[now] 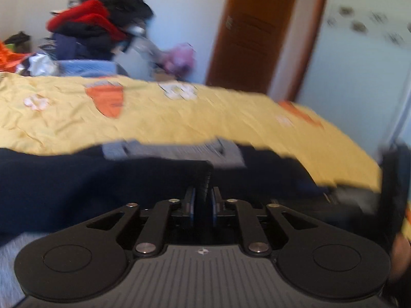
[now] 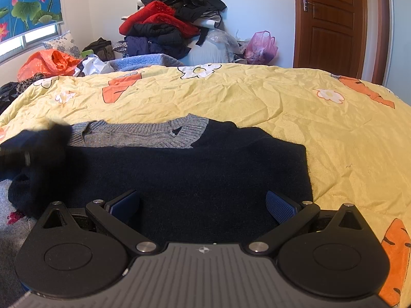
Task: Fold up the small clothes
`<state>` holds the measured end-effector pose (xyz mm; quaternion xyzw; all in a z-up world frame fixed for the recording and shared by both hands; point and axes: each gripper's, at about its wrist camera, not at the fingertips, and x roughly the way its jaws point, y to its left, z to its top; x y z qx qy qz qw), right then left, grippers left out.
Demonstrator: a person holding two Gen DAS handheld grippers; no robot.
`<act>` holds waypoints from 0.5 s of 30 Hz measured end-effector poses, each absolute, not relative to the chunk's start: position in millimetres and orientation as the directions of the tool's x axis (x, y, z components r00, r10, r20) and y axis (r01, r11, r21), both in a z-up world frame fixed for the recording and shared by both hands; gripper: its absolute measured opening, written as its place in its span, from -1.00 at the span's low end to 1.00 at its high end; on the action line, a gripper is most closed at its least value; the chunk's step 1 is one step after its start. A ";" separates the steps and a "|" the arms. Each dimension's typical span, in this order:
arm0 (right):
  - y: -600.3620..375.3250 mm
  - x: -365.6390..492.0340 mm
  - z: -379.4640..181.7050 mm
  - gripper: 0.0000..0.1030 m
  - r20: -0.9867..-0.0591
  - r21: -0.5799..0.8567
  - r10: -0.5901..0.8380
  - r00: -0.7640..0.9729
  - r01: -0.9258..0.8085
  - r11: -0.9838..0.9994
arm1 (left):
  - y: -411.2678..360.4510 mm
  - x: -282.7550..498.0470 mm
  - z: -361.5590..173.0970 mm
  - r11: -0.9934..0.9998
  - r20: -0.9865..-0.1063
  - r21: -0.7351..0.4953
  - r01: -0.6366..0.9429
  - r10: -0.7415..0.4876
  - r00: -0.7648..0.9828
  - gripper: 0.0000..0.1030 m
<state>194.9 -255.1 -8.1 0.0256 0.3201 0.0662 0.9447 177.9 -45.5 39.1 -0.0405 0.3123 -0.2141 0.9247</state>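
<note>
Your left gripper (image 1: 203, 202) has its jaws nearly together, and they pinch a fold of the navy sweater (image 1: 77, 179); the dark ribbed edge of the knit stands up between the 2 blue pads. This view is blurred. Your right gripper (image 2: 203, 205) has its jaws wide apart and holds nothing; it hovers over the lower part of the same sweater (image 2: 205, 174). The sweater lies flat on the yellow bedspread (image 2: 257, 97), which has orange carrots and white flowers printed on it. Its grey collar (image 2: 143, 133) points away from you. At the left edge of the right view, a dark blurred shape covers the sweater's shoulder. Behind the bed, a pile of clothes (image 2: 167, 28) stands against the wall, near a brown door (image 2: 331, 23).
</note>
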 end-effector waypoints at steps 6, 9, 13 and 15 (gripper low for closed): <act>-255.8 194.4 -8.3 1.00 -0.600 0.093 0.143 0.787 -0.108 0.990 | -1.4 106.6 31.5 0.954 -0.462 -0.174 0.244 -0.298 0.835 0.83; -255.1 194.4 -8.4 1.00 -0.602 0.087 0.139 0.786 -0.109 0.990 | 27.4 88.2 25.5 0.958 -0.474 -0.216 0.190 -0.273 0.837 0.83; -249.2 197.0 -3.7 1.00 -0.622 0.055 0.119 0.774 -0.109 0.993 | 63.8 86.5 8.0 0.927 -0.523 -0.367 0.080 -0.277 0.806 0.83; -248.5 197.1 14.5 0.99 -0.610 0.164 0.186 0.770 -0.106 0.981 | 76.9 85.3 6.2 0.898 -0.477 -0.437 0.040 -0.269 0.837 0.96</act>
